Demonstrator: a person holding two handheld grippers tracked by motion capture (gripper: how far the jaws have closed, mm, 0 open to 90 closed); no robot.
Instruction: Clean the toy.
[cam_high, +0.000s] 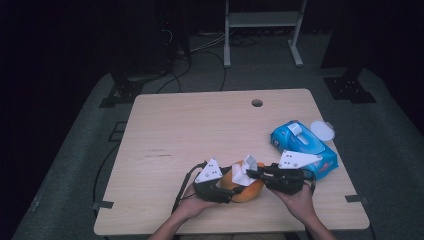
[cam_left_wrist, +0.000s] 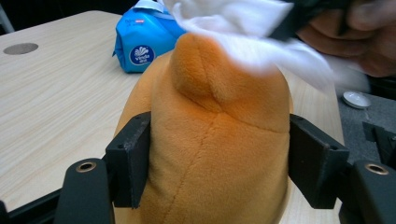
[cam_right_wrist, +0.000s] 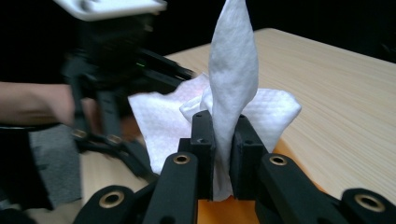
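Observation:
An orange plush toy (cam_high: 248, 190) lies near the table's front edge, between the person's two hands. My left gripper (cam_high: 227, 186) is shut on it; in the left gripper view both black pads (cam_left_wrist: 133, 158) press into the toy's (cam_left_wrist: 219, 102) sides. My right gripper (cam_high: 251, 174) comes in from the right, shut on a white wipe (cam_high: 242, 171). In the right gripper view the wipe (cam_right_wrist: 232, 79) stands up, pinched in my right gripper (cam_right_wrist: 223, 140), just above the toy (cam_right_wrist: 233, 211). The wipe (cam_left_wrist: 252, 32) drapes over the toy's top.
A blue pack of wet wipes (cam_high: 304, 149) lies to the right of my right gripper, with a small white round lid (cam_high: 321, 131) behind it. The wooden table (cam_high: 200, 125) has a cable hole (cam_high: 257, 103) at the back. A metal stand (cam_high: 262, 30) rises beyond the table.

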